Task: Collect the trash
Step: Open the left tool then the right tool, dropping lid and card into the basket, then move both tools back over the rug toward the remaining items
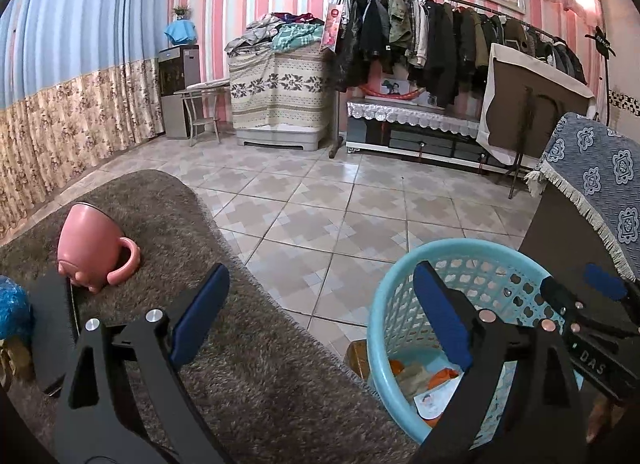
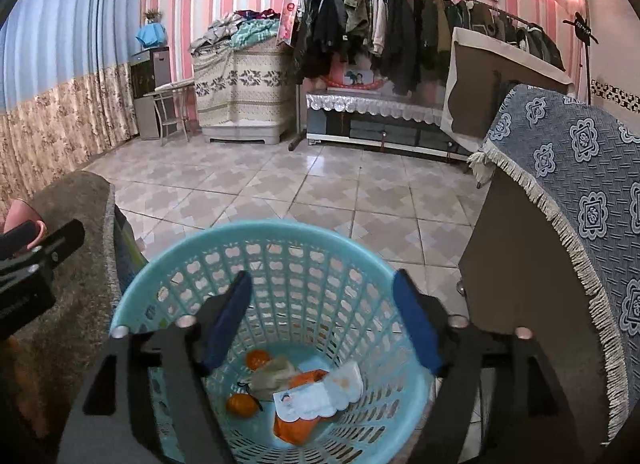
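The right gripper [image 2: 322,320] tilts downward above a light blue plastic basket [image 2: 168,264], its two blue-padded jaws spread wide with nothing between them. Directly beneath, on the basket floor, lies the collected trash [image 2: 304,392]: orange wrappers, a crumpled grey piece, white paper and two small orange fruits. At about three o'clock from this gripper stands a dark piece of furniture draped in a blue patterned cloth [image 2: 580,184]. The left gripper [image 1: 320,312] also angles downward, jaws released and empty; one finger hangs over a grey-brown shaggy cover [image 1: 248,364], the other over the basket's near rim at roughly four o'clock. At ten o'clock from the left gripper, a pink mug [image 1: 94,248] lies tipped on its side on the shaggy surface, handle toward the gripper. Pale patterned floor tiles [image 1: 320,204] stretch away at twelve o'clock toward a rack of dark coats [image 1: 432,36].
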Demonstrator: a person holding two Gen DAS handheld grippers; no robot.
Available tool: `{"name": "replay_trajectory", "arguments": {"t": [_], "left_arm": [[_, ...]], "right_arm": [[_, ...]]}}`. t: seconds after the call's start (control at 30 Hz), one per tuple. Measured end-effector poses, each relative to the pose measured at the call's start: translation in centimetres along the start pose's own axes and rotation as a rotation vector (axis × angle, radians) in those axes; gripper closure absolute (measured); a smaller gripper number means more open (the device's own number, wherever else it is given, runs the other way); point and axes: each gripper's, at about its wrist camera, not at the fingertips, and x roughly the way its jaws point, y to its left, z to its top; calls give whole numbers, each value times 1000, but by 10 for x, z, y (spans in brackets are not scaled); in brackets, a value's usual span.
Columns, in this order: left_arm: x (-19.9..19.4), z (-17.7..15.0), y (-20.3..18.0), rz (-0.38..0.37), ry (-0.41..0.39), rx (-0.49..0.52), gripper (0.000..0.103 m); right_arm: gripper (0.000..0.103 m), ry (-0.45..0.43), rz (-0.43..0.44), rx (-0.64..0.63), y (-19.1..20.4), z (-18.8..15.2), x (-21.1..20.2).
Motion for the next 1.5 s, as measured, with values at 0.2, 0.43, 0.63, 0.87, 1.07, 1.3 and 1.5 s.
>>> {"name": "replay_trajectory", "arguments": {"t": [0.2,0.43,0.63,0.87,1.07,1.3,1.5], "left_arm": [[0,1,3,2,-1,-7,13],[-6,1,10,12,-6,-23,13],[-20,5,29,36,-14,-53,13],[-53,2,64,98,-45,-63,10],[-84,-8,98,179,-67,-56,8],[-112,-21,146,240,-56,-89,7],[-136,-38,188,307,-44,-117,6]], "right_arm": [[8,-32,-19,-15,5,2,-5],[7,-52,-15,-46,18,4,-10],[5,-93,-7,-46,28,6,-24],[5,-114,39,-70,59,6,-39],[5,-120,92,-76,89,3,-52],[5,-113,155,-103,125,-2,-63],[5,-111,200,-139,160,-10,-73]]}}
